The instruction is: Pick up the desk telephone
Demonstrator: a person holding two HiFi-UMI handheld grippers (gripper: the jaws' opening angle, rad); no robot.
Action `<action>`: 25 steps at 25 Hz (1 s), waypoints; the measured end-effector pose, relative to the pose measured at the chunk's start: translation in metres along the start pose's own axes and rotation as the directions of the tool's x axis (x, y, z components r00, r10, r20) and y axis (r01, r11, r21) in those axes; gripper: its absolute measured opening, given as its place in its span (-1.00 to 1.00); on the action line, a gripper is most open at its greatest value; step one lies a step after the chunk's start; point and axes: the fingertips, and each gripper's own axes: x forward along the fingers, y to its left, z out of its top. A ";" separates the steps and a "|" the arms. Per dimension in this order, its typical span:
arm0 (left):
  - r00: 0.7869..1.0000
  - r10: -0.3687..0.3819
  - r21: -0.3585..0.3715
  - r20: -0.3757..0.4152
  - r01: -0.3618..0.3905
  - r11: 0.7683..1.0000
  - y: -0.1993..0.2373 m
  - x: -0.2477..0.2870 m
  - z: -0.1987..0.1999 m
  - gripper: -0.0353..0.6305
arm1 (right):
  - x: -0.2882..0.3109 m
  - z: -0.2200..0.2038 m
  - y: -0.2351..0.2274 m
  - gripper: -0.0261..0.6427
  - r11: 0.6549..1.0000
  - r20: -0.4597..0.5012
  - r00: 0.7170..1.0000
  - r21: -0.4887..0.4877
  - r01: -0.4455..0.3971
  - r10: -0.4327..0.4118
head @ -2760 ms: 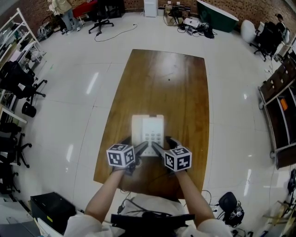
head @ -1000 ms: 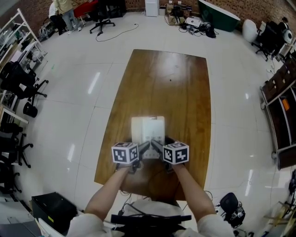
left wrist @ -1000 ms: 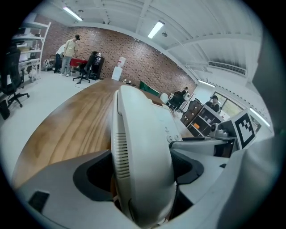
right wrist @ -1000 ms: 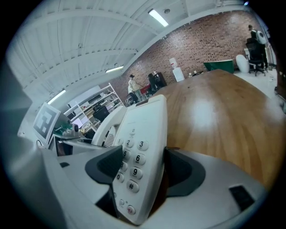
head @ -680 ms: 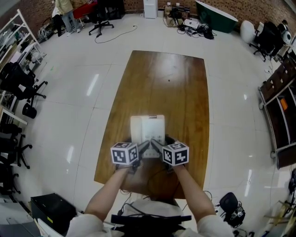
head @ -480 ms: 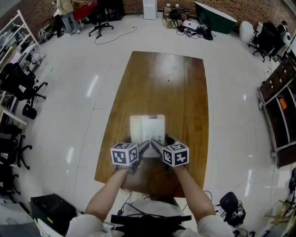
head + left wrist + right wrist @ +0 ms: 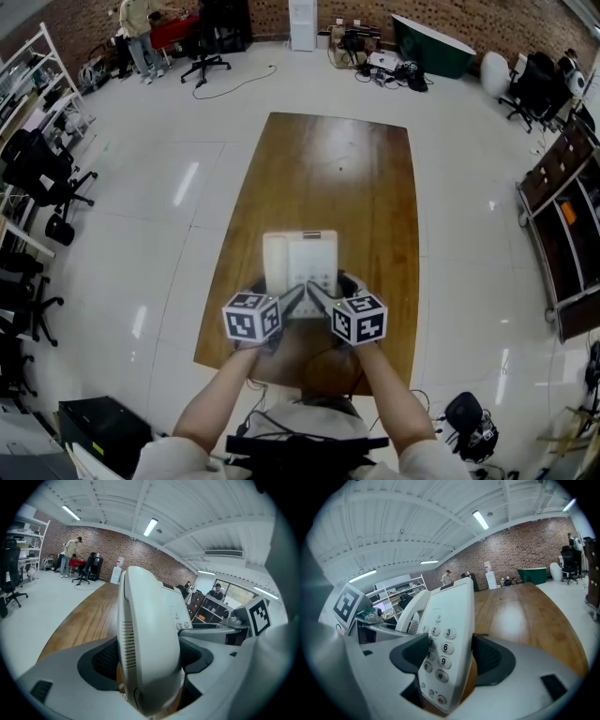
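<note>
- Head view, count: one desk telephone (image 7: 300,263), one wooden table (image 7: 323,173), two grippers, two marker cubes, two forearms.
- The telephone is sitting over the near half of the table, with its handset (image 7: 275,263) lying along its left side.
- The left gripper (image 7: 284,304) and right gripper (image 7: 320,301) are meeting the telephone's near edge from either side, angled in towards each other.
- Both forearms are reaching forward from the bottom of the frame, roughly parallel. The left marker cube (image 7: 250,317) and right marker cube (image 7: 359,319) are riding level with each other.
- The cubes are showing black-and-white square patterns only, with no readable text.
- Left gripper view: the left gripper (image 7: 149,658) is clamping the handset side of the telephone (image 7: 147,620), with one dark pad pressing on each face. The telephone is standing edge-on and filling the gap.
- The right marker cube (image 7: 258,615) is showing at the right of this view.
- Right gripper view: the right gripper (image 7: 450,656) is clamping the keypad side of the telephone (image 7: 447,616), with both pads against it.
- The keys are reading 1, 2, 3, 6, 9, 0 and #. No brand name is legible.
</note>
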 end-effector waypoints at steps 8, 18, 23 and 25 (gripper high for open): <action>0.998 -0.019 0.021 0.062 0.018 1.000 -0.016 -0.025 0.018 0.20 | -0.025 0.019 0.019 -0.01 0.999 0.066 0.998 -0.049 0.018 -0.015; 0.989 -0.040 0.055 0.145 0.033 0.998 -0.039 -0.064 0.037 0.19 | -0.062 0.039 0.048 -0.01 0.992 0.143 0.989 -0.122 0.044 -0.027; 0.982 -0.042 0.072 0.182 0.029 0.997 -0.050 -0.088 0.045 0.19 | -0.081 0.047 0.066 -0.01 0.988 0.180 0.983 -0.146 0.050 -0.023; 0.978 -0.041 0.077 0.206 0.025 0.997 -0.056 -0.100 0.050 0.19 | -0.091 0.053 0.075 -0.01 0.985 0.202 0.979 -0.165 0.053 -0.019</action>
